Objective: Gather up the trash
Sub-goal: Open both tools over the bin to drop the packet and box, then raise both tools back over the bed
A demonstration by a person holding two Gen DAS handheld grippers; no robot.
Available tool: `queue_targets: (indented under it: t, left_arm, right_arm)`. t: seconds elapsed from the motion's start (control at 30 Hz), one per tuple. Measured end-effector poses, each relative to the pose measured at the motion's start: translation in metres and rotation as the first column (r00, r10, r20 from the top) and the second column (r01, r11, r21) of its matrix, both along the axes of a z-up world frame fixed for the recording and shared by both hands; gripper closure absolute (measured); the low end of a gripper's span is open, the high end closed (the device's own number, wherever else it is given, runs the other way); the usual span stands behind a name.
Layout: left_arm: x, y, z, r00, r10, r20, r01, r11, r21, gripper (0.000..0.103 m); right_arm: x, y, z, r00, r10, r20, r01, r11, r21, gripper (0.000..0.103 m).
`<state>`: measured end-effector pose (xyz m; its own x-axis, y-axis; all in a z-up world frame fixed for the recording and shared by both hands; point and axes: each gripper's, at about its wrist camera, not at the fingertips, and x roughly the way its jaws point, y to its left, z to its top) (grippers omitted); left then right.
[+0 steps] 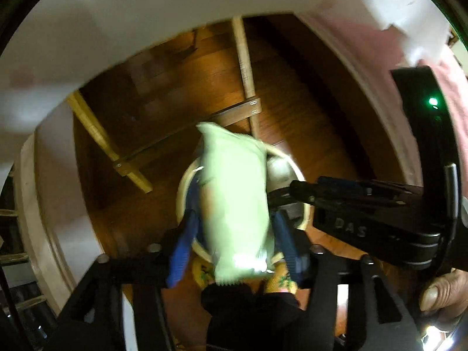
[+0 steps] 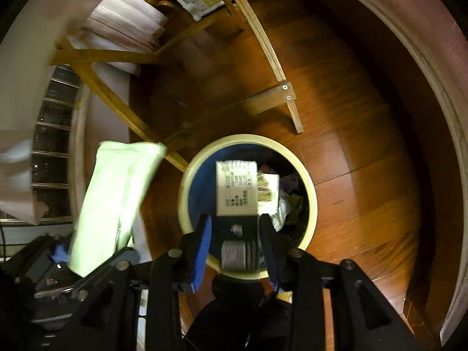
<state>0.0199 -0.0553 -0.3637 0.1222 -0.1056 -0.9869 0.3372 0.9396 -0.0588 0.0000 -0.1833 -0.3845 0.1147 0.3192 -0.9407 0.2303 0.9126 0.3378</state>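
A round trash bin with a cream rim [image 2: 310,181] stands on the wooden floor; crumpled trash lies inside. My right gripper [image 2: 235,234] is right above the bin, its blue-padded jaws around a small white printed box [image 2: 236,188] with a dark lower part. My left gripper [image 1: 234,234] is shut on a pale green packet [image 1: 237,204] and holds it over the bin rim [image 1: 182,187]. The packet also shows in the right wrist view [image 2: 114,201], left of the bin. The right gripper's black body [image 1: 365,213] reaches in from the right in the left wrist view.
Wooden frame legs with a crossbar [image 2: 272,99] stand on the floor just behind the bin. A white table edge [image 1: 146,8] curves overhead. Stacked papers and magazines [image 2: 125,23] sit on a low shelf at the upper left. A dark shelf unit [image 2: 52,146] stands left.
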Motion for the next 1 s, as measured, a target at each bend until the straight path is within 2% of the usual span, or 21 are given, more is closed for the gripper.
queue_targets:
  t: [0.03,0.07,0.17,0.3,0.5,0.6,0.73,1.0]
  left_arm:
    - [0.002,0.005,-0.003,1.0,0.013,-0.004,-0.013,1.0,0.0,0.04]
    - [0.003,0.008,-0.003,1.0,0.028,-0.001,-0.028,1.0,0.001,0.034]
    - [0.005,0.018,-0.003,0.998,0.06,0.029,-0.06,0.998,0.014,0.016]
    - [0.003,0.023,0.007,0.994,0.087,0.063,-0.088,0.996,0.011,0.012]
    - [-0.001,0.026,0.045,0.988,0.11,0.107,-0.108,0.994,-0.021,0.012]
    - [-0.004,0.027,0.079,0.984,0.121,0.133,-0.116,0.992,-0.041,0.012]
    - [-0.012,0.031,0.141,0.975,0.135,0.179,-0.125,0.99,-0.07,0.012]
    - [-0.023,0.043,0.265,0.944,0.158,0.291,-0.134,0.986,-0.099,0.012]
  right_arm:
    - [0.0,0.0,-0.003,1.0,-0.006,-0.003,0.006,1.0,-0.003,0.05]
    - [0.0,0.0,-0.005,1.0,-0.014,0.0,0.014,1.0,-0.003,0.045]
    - [0.0,0.0,-0.003,0.999,-0.027,0.028,0.026,1.0,0.001,0.044]
    - [0.003,0.006,0.01,0.999,0.009,0.047,-0.008,1.0,-0.029,0.044]
    - [0.003,0.005,0.045,0.997,0.021,0.073,-0.017,0.999,-0.048,0.044]
    - [-0.002,0.003,0.075,0.995,0.026,0.092,-0.021,0.999,-0.045,0.044]
    - [-0.012,0.001,0.122,0.994,0.025,0.111,-0.021,0.999,-0.034,0.044]
    - [-0.024,0.0,0.242,0.977,0.026,0.213,-0.03,0.999,0.012,0.044]
